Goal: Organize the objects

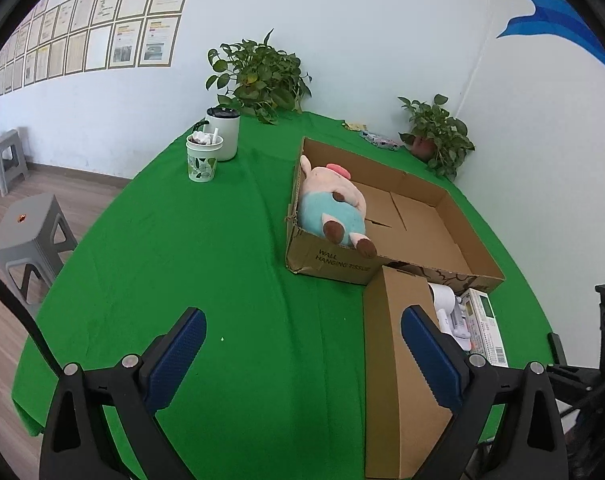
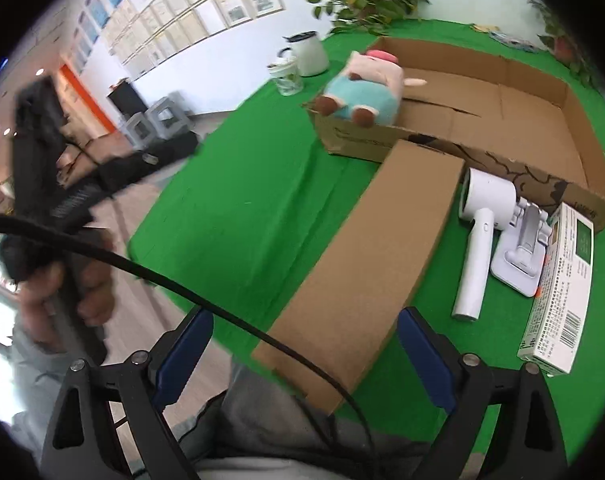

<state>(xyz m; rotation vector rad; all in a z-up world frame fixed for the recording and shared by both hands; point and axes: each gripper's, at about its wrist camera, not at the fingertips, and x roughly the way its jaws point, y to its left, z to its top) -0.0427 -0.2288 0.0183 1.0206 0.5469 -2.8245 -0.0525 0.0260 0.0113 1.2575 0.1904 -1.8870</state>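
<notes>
A pink and blue plush toy (image 1: 334, 208) (image 2: 362, 84) lies in the near left corner of a shallow open cardboard tray (image 1: 442, 208) (image 2: 534, 92). In front of the tray lie a long closed brown box (image 1: 402, 360) (image 2: 366, 248), a white handheld device (image 2: 482, 232) (image 1: 442, 300), a white folding stand (image 2: 522, 248) and a green and white carton (image 2: 562, 288) (image 1: 486, 320). My left gripper (image 1: 302, 356) is open above the green cloth, left of the long box. My right gripper (image 2: 304, 356) is open over the near end of the long box.
A white mug (image 1: 224, 132) and a patterned paper cup (image 1: 202, 160) stand at the table's far left. Two potted plants (image 1: 258, 76) (image 1: 438, 132) sit along the wall. Grey stools (image 1: 26, 236) stand on the floor to the left. A black cable (image 2: 182, 284) crosses the right wrist view.
</notes>
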